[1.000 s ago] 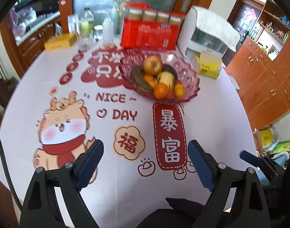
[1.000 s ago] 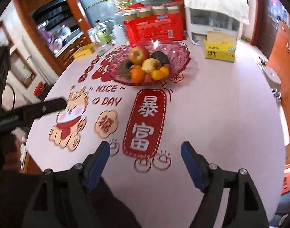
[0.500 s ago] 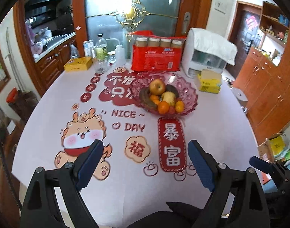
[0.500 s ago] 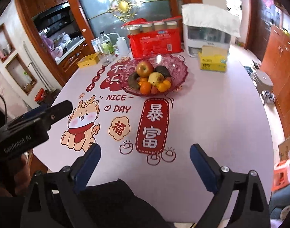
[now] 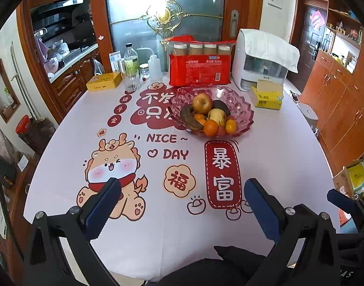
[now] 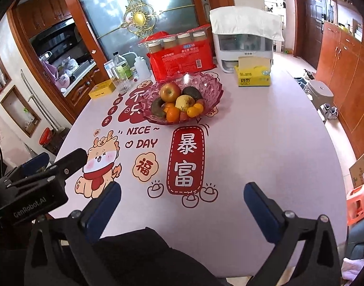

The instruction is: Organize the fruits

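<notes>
Far ahead of the left gripper (image 5: 182, 200), slightly to its right, a pink glass bowl (image 5: 243, 109) stands on the table (image 5: 277, 166), well apart from both grippers. Going left to right inside it: a dark, overripe banana (image 5: 190, 118) along the left side, a red-yellow apple (image 5: 202, 102) at the back, small oranges (image 5: 210, 127) at the front, a pale yellow fruit (image 5: 217, 116) in the middle, a dark avocado-like fruit (image 5: 221, 106) behind it, and another orange (image 5: 230, 126) at the front right. A reddish fruit between the oranges is mostly covered.

Beyond the bowl, from left to right, are a yellow tin (image 5: 103, 84), a plastic bottle (image 5: 131, 62) with a glass tumbler (image 5: 131, 82) before it, a white squeeze bottle (image 5: 154, 68), a red package of four capped cups (image 5: 199, 65), a white appliance (image 5: 263, 64) draped with a cloth, and a yellow tissue box (image 5: 269, 95) just right of the bowl. Nothing lies on the tablecloth between either gripper and the bowl.

The left gripper is released, its blue pads spread wide and holding nothing. The right gripper (image 6: 182, 202) is likewise released and empty, with the bowl (image 6: 212, 88) far ahead and a little left. In the right wrist view the left gripper's black body (image 6: 36, 188) juts in at the left, covering the table's edge there. Dark clothing hides the near rim of the table in both views. Small jars behind the tumbler are too crowded to make out.
</notes>
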The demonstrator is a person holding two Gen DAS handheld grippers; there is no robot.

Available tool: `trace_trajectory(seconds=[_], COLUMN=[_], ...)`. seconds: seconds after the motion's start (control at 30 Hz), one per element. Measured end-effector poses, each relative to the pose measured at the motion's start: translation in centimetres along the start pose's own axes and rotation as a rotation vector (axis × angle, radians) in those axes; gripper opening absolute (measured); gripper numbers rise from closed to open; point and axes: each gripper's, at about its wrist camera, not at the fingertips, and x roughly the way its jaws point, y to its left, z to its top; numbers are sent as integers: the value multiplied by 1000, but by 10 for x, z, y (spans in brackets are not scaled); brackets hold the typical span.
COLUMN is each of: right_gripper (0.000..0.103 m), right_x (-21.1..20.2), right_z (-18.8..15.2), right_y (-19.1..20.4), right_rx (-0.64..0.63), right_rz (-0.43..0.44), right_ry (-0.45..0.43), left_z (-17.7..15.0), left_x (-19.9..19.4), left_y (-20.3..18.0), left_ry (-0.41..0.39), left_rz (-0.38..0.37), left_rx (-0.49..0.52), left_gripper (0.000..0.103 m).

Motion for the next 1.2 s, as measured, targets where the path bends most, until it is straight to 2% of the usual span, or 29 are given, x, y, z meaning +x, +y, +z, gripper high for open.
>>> trace_trajectory(seconds=[1.2], right_gripper=[103], right_x=[8], right_z=[-1], right_y=[-5], right_rx=[26], right_rz=[-29], right_ry=[35], left_z=[3], left_x=[6], left_y=[-3], left_ry=[12], left_rz=[-24], left_rx=[9], left_gripper=[102])
